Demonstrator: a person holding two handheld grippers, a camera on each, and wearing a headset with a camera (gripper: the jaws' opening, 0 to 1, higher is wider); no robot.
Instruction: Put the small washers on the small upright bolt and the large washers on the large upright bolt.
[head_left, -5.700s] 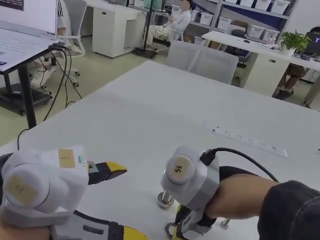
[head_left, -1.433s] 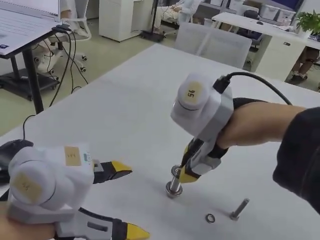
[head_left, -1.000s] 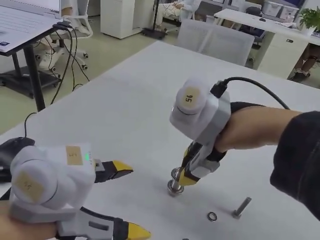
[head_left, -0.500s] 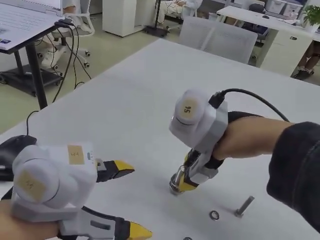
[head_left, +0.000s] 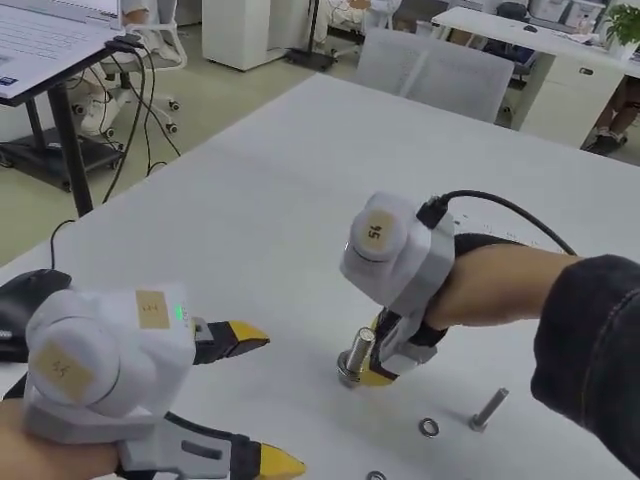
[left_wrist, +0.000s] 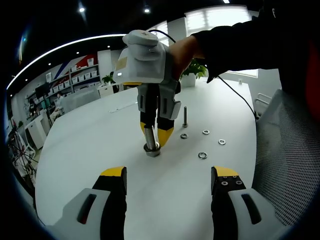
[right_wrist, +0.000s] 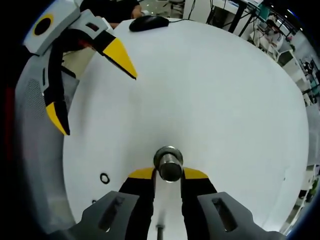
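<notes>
— So, where's the large bolt (head_left: 354, 355)?
— Upright on the white table (head_left: 300, 200), between the yellow tips of the right gripper (right_wrist: 168, 173). Whether they pinch it, I cannot tell.
— And the left gripper (left_wrist: 169, 171)?
— Spread wide, empty. Four washers (left_wrist: 202, 155) lie loose on the table, near the small upright bolt (left_wrist: 185, 116).

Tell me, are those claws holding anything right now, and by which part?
The right gripper flanks the large upright bolt at its shank, near the base; a firm grip cannot be told. The left gripper is open, empty.
</notes>
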